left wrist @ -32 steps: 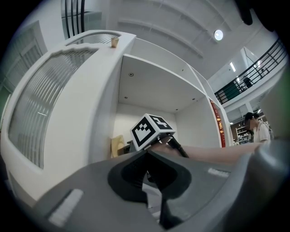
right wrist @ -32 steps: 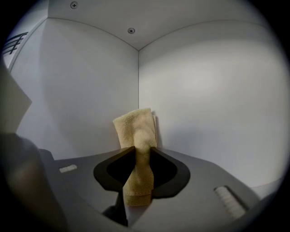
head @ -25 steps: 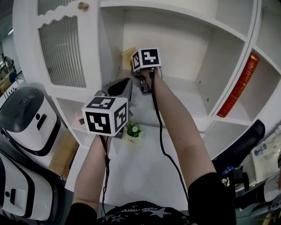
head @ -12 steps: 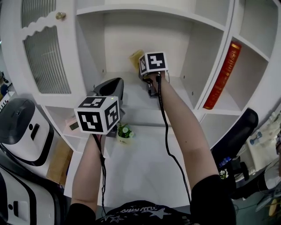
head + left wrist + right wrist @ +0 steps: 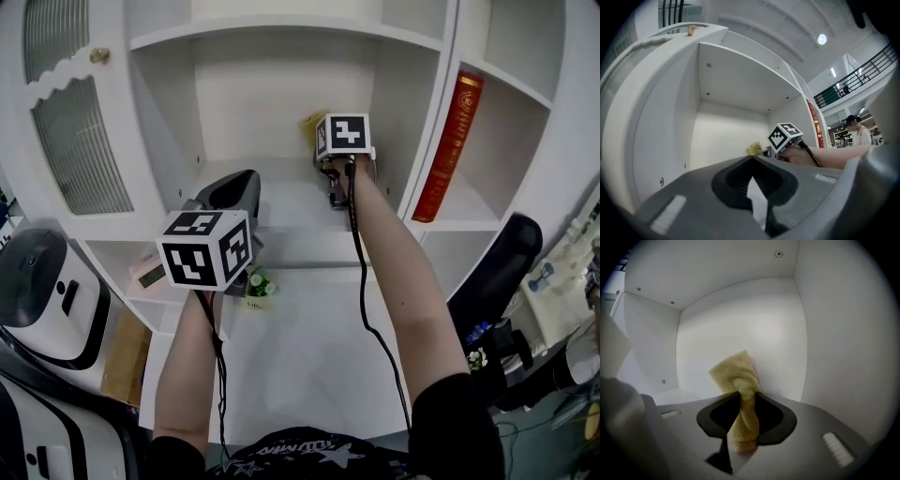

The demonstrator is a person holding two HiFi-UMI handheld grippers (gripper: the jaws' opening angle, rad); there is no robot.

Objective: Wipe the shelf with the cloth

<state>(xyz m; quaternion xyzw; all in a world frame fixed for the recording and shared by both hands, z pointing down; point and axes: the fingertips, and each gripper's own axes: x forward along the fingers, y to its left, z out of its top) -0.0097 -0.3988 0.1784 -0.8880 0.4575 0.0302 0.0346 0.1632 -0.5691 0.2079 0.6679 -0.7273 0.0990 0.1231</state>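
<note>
Bright, even indoor light; gripper views bend into dark rounded edges.

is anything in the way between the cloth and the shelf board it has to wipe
Nothing visible does. The right hand-held gripper holds the cloth near the back right corner of the shelf, over bare board; the left hand-held gripper sits front left, aside.

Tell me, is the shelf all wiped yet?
Not yet. Picked up already: the right gripper pinches the yellow cloth in its fingers. Now it's near the back corner of the shelf. Wiping is what's left; no wiped patch shows. The left gripper is shut, empty.
</note>
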